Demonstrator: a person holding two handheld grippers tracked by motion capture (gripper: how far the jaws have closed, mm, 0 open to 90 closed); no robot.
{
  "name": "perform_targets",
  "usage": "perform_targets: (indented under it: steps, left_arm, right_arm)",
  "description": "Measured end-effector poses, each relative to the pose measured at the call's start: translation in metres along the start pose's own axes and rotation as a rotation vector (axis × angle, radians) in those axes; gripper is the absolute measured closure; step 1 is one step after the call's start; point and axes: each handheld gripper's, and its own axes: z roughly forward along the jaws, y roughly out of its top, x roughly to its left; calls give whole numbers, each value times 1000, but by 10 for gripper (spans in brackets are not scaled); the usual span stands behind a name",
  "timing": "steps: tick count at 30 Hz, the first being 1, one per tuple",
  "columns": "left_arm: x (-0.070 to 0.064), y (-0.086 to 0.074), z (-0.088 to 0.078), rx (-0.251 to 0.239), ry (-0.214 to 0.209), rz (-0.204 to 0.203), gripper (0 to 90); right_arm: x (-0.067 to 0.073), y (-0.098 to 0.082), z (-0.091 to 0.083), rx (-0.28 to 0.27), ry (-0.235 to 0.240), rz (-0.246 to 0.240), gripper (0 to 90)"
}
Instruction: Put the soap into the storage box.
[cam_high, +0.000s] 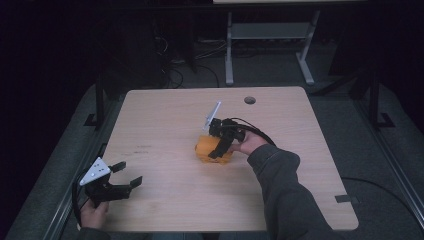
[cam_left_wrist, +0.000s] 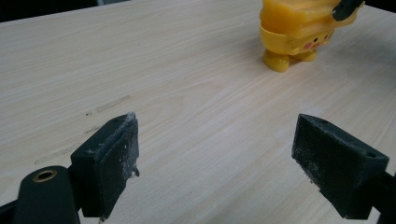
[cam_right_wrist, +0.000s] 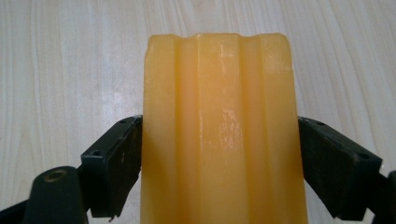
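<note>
A yellow toy figure (cam_high: 206, 151) stands on its feet on the wooden table (cam_high: 165, 115), right of the middle. My right gripper (cam_high: 220, 146) comes down on it from above and is shut on it. In the right gripper view both jaws press the ribbed sides of the yellow toy (cam_right_wrist: 219, 93). My left gripper (cam_high: 129, 173) rests open near the table's front left corner, holding nothing. The left gripper view has its pads (cam_left_wrist: 112, 158) wide apart over bare wood, with the toy (cam_left_wrist: 289, 32) farther off and a tip of the other jaw (cam_left_wrist: 346, 8) on it.
A round cable hole (cam_high: 249, 100) sits near the table's far edge. Behind the table stand the white legs of another desk (cam_high: 229, 55), with cables (cam_high: 172, 65) on the dark floor. A grey sleeve (cam_high: 285, 190) crosses the right front of the table.
</note>
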Motion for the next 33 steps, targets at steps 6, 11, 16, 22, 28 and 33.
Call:
perform_targets:
  steps: [6, 11, 16, 22, 28, 33]
  left_arm:
    - [0, 0, 0, 0, 1, 1, 143]
    - [0, 0, 0, 0, 0, 0, 143]
    - [0, 0, 0, 7, 0, 5, 143]
    - [0, 0, 0, 4, 2, 1, 143]
    - [0, 0, 0, 6, 2, 4, 143]
    - [0, 0, 0, 5, 1, 5, 143]
  right_arm:
    - [0, -2, -6, -20, -3, 12, 177]
    - [0, -4, -14, -42, -16, 18, 177]
    - [2, -7, -20, -53, -23, 22, 176]
    - [2, -11, -27, -72, -34, 27, 176]
    - [2, -17, -37, -91, -48, 44, 176]
    - [3, -21, -44, -100, -62, 60, 176]
